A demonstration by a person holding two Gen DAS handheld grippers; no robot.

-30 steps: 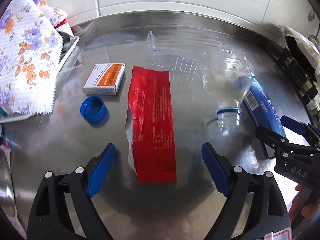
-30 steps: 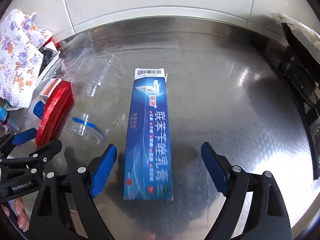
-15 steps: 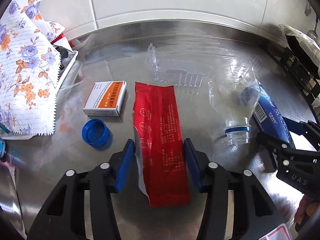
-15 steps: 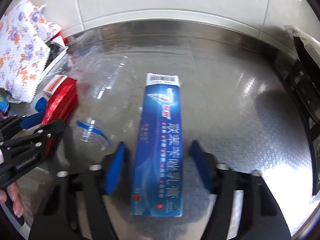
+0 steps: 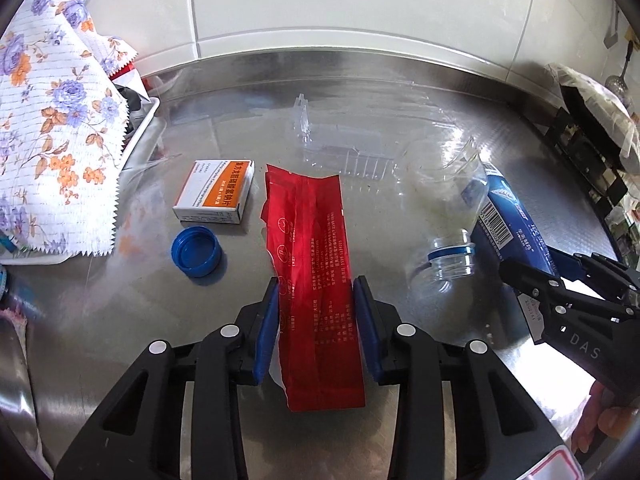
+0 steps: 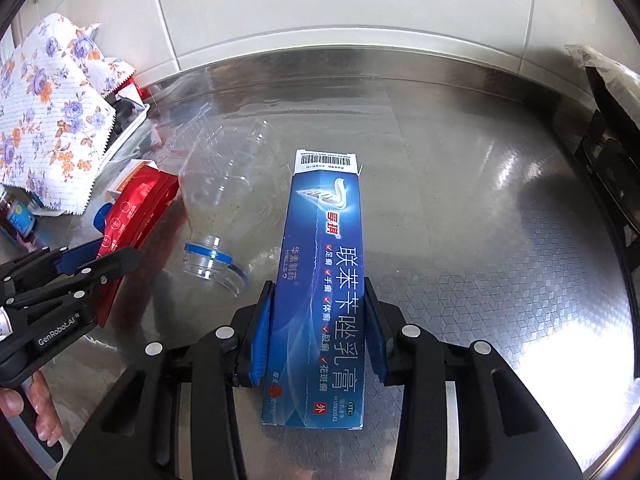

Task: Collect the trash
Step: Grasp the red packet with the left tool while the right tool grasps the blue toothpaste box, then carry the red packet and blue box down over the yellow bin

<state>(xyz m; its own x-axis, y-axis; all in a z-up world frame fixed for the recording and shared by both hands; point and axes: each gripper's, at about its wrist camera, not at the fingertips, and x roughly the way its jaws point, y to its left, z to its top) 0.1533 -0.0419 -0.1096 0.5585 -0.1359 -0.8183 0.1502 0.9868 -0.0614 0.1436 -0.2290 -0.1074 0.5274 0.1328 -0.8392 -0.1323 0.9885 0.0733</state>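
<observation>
A: Grasp step, both sides. Left gripper point(image 5: 316, 308) closing, pads against red wrapper point(image 5: 312, 264); right gripper point(image 6: 318, 320) closing on blue carton point(image 6: 324, 280), both flat on steel counter point(image 6: 500, 240).

B: Next, lift straight. Room right; clear bottle point(image 6: 216, 216) crowds between.

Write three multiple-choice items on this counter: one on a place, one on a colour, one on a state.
1. The bottle cap lies:
A. left of the red wrapper
B. on the blue box
C. inside the bottle

2. The small box is white and:
A. green
B. orange
C. black

3. The bottle is:
A. upright, capped
B. crushed flat
C. on its side, uncapped

Key:
1 A, the cap sits left of the wrapper.
2 B, an orange band crosses its top.
3 C, its open neck rests on the counter.
</observation>
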